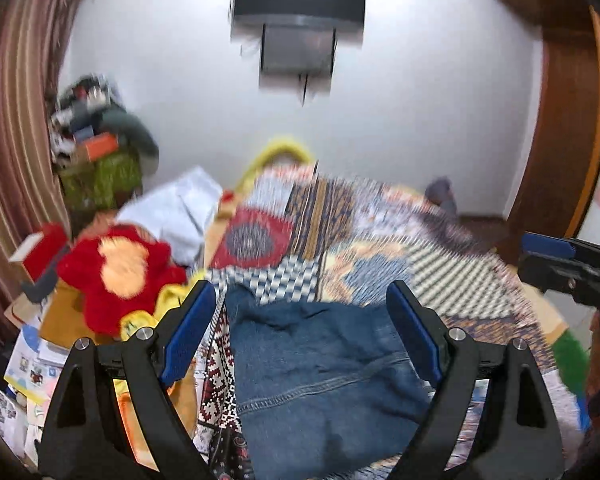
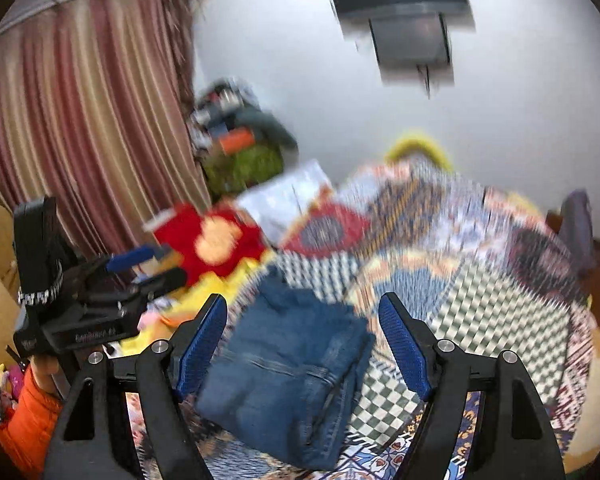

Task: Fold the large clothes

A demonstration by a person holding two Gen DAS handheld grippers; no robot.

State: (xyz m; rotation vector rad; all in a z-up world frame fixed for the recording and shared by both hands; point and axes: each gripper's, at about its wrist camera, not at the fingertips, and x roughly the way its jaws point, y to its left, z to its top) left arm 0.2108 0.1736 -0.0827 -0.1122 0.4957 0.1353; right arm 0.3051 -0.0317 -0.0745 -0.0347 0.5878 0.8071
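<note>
Folded jeans point(image 2: 288, 372) below parted right fingers point(image 2: 404, 348), on patchwork bedspread point(image 2: 480, 280)

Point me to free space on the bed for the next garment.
Free patch: the patchwork bedspread right of the folded jeans and beyond them toward the wall. Crowded on the left: red plush toy, yellow items and white bag along that edge. Left gripper and right gripper are open above the jeans.

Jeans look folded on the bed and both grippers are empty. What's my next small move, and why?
Probably back both grippers off and leave the jeans. They lie in a compact folded bundle on the patterned bedspread, and the left gripper and right gripper are both open, holding nothing. Motion blur hides how neat the edges are.
</note>
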